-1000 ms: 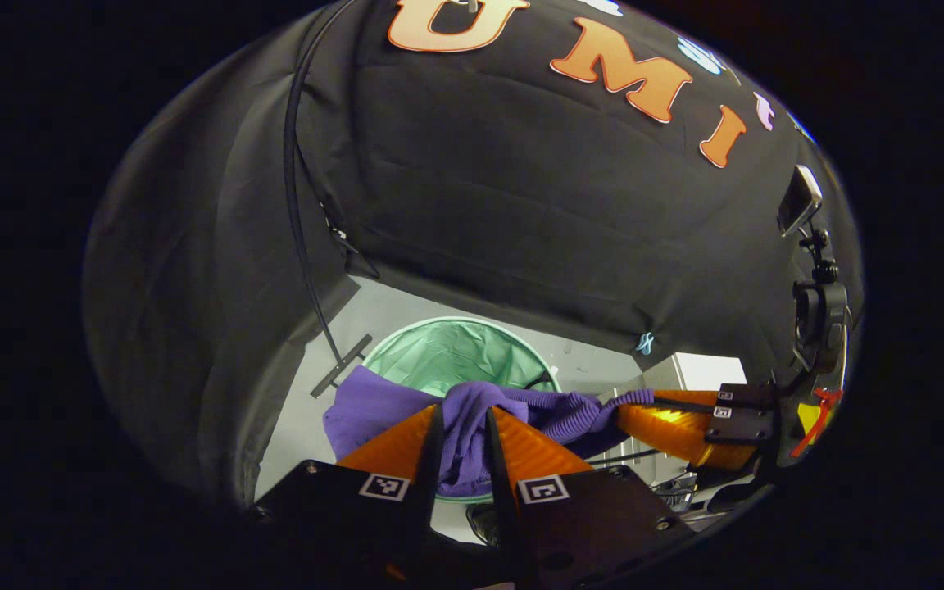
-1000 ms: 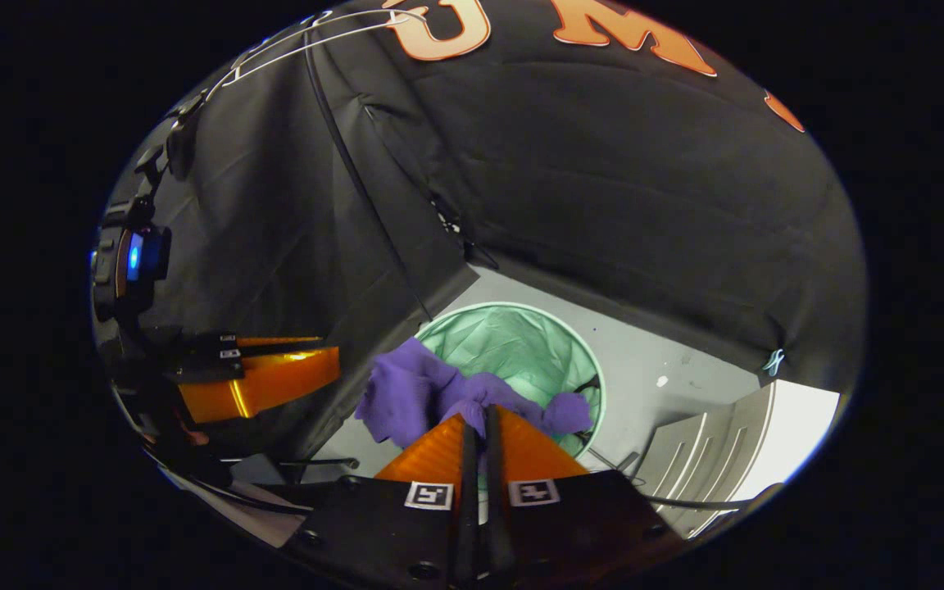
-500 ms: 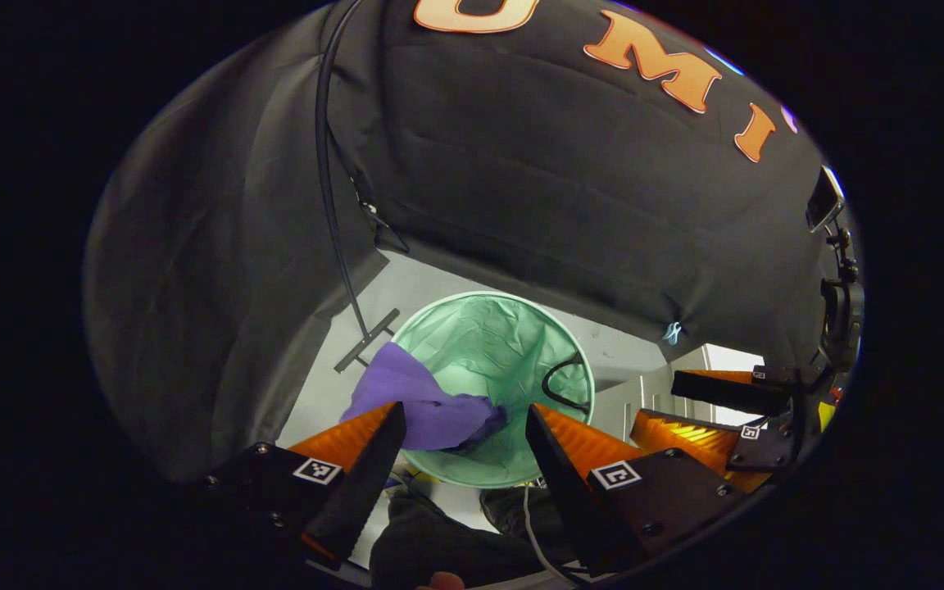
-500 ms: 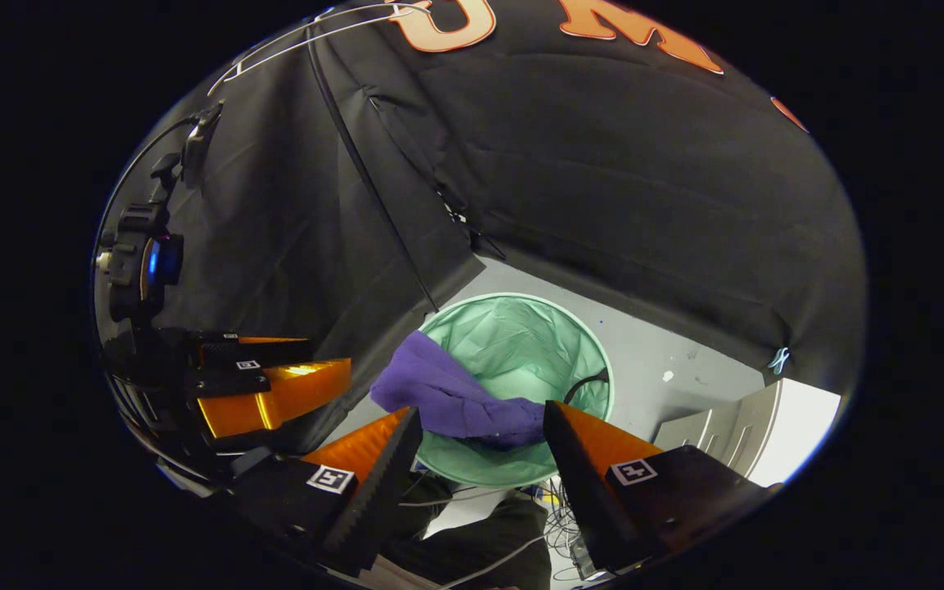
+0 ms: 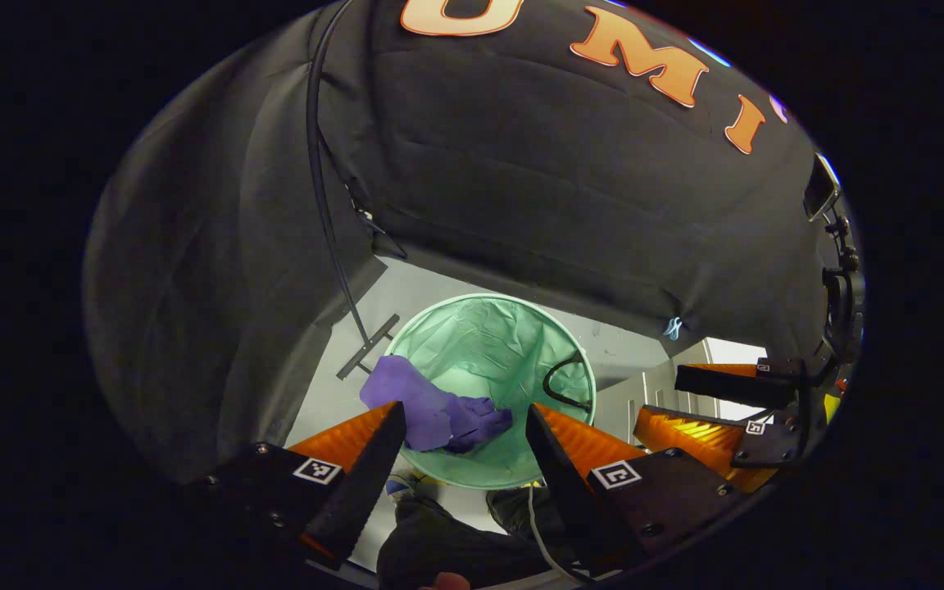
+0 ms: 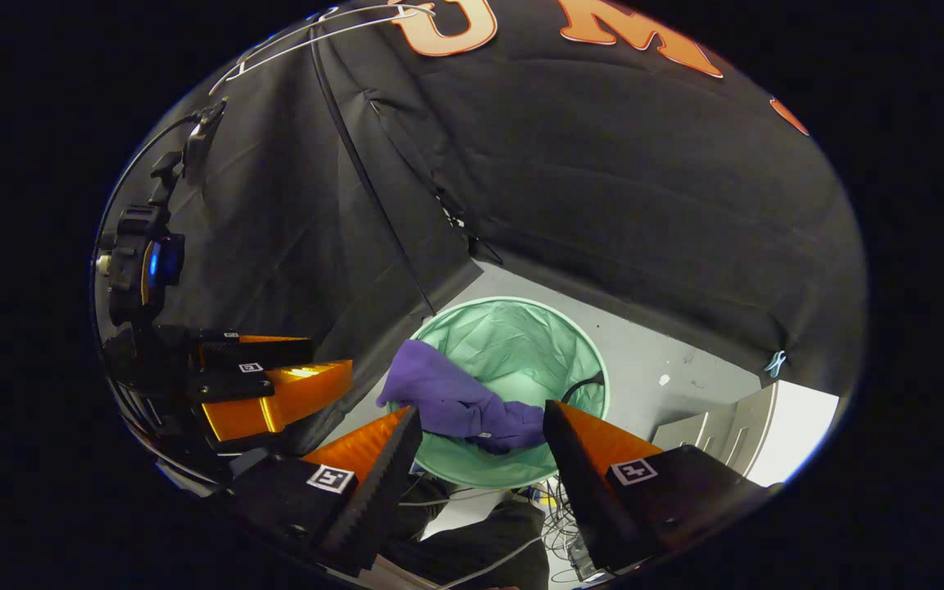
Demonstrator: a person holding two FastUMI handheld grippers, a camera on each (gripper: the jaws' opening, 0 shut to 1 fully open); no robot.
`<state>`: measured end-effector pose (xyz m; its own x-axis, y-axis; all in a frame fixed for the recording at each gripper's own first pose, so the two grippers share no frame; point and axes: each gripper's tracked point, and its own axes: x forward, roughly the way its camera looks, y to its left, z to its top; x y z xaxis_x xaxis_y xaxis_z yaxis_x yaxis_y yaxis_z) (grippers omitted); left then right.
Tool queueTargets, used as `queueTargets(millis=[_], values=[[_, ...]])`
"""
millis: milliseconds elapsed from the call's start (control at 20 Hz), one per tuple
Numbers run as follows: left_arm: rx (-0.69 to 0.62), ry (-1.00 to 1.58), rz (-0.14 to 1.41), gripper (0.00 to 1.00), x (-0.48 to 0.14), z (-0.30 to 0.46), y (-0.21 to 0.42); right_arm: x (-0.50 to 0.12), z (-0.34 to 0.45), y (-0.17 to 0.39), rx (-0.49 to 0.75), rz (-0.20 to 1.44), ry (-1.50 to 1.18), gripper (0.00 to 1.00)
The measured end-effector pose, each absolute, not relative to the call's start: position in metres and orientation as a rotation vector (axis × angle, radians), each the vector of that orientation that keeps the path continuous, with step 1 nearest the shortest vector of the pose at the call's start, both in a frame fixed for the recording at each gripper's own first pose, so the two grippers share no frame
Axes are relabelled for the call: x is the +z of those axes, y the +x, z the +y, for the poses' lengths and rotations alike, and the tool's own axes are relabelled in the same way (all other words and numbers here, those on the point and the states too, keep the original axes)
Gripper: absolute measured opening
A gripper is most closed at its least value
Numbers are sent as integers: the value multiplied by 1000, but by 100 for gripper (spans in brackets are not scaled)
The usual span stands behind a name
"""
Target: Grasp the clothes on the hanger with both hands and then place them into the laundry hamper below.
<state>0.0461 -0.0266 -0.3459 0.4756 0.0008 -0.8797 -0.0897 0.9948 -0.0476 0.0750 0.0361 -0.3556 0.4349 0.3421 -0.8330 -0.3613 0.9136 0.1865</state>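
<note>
Grippers first, since they sit nearest: my left gripper [image 5: 462,447] hangs with its jaws spread wide and nothing between them, touching nothing. My right gripper [image 6: 480,447] is the same, fingers well apart and empty. From the left gripper view I see the right one off to the side, near the edge of the picture, also parted. Both point downward over the same spot.

Just past my fingers, below them, I see dark trouser legs and loose cables on the floor.

Farther down stands the hamper [image 5: 550,328], a round green one on the pale floor, its mouth facing up at me. The clothes [image 5: 431,404], a purple garment, lie draped over its near-left rim: one bunched end is inside, the other flap hangs out over the edge. In the right gripper view the clothes [image 6: 460,399] run slantwise from that rim toward the middle of the hamper [image 6: 558,344]. They lie straight ahead of both grippers and well apart from them; the left gripper looks slightly nearer to the hanging flap.

I judge the drop is made but not tidy: if anything remains, it is to nudge the outer flap inward, or else draw back.

Farthest off, the black cloth wall rises behind, and a wire hanger [image 6: 316,33] hangs bare near the top.
</note>
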Motion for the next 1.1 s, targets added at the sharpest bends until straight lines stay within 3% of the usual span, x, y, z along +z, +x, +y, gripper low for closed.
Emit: queueTargets(millis=[550,600,1100], values=[[101,-104,665,96,-222,-12,108,-238,40,135,421,698,26,89],[106,-103,640,96,-209,-7,111,-223,39,144,419,655,30,98],[155,-42,285,95,-55,18,149,-105,20,182,375,355,27,97]])
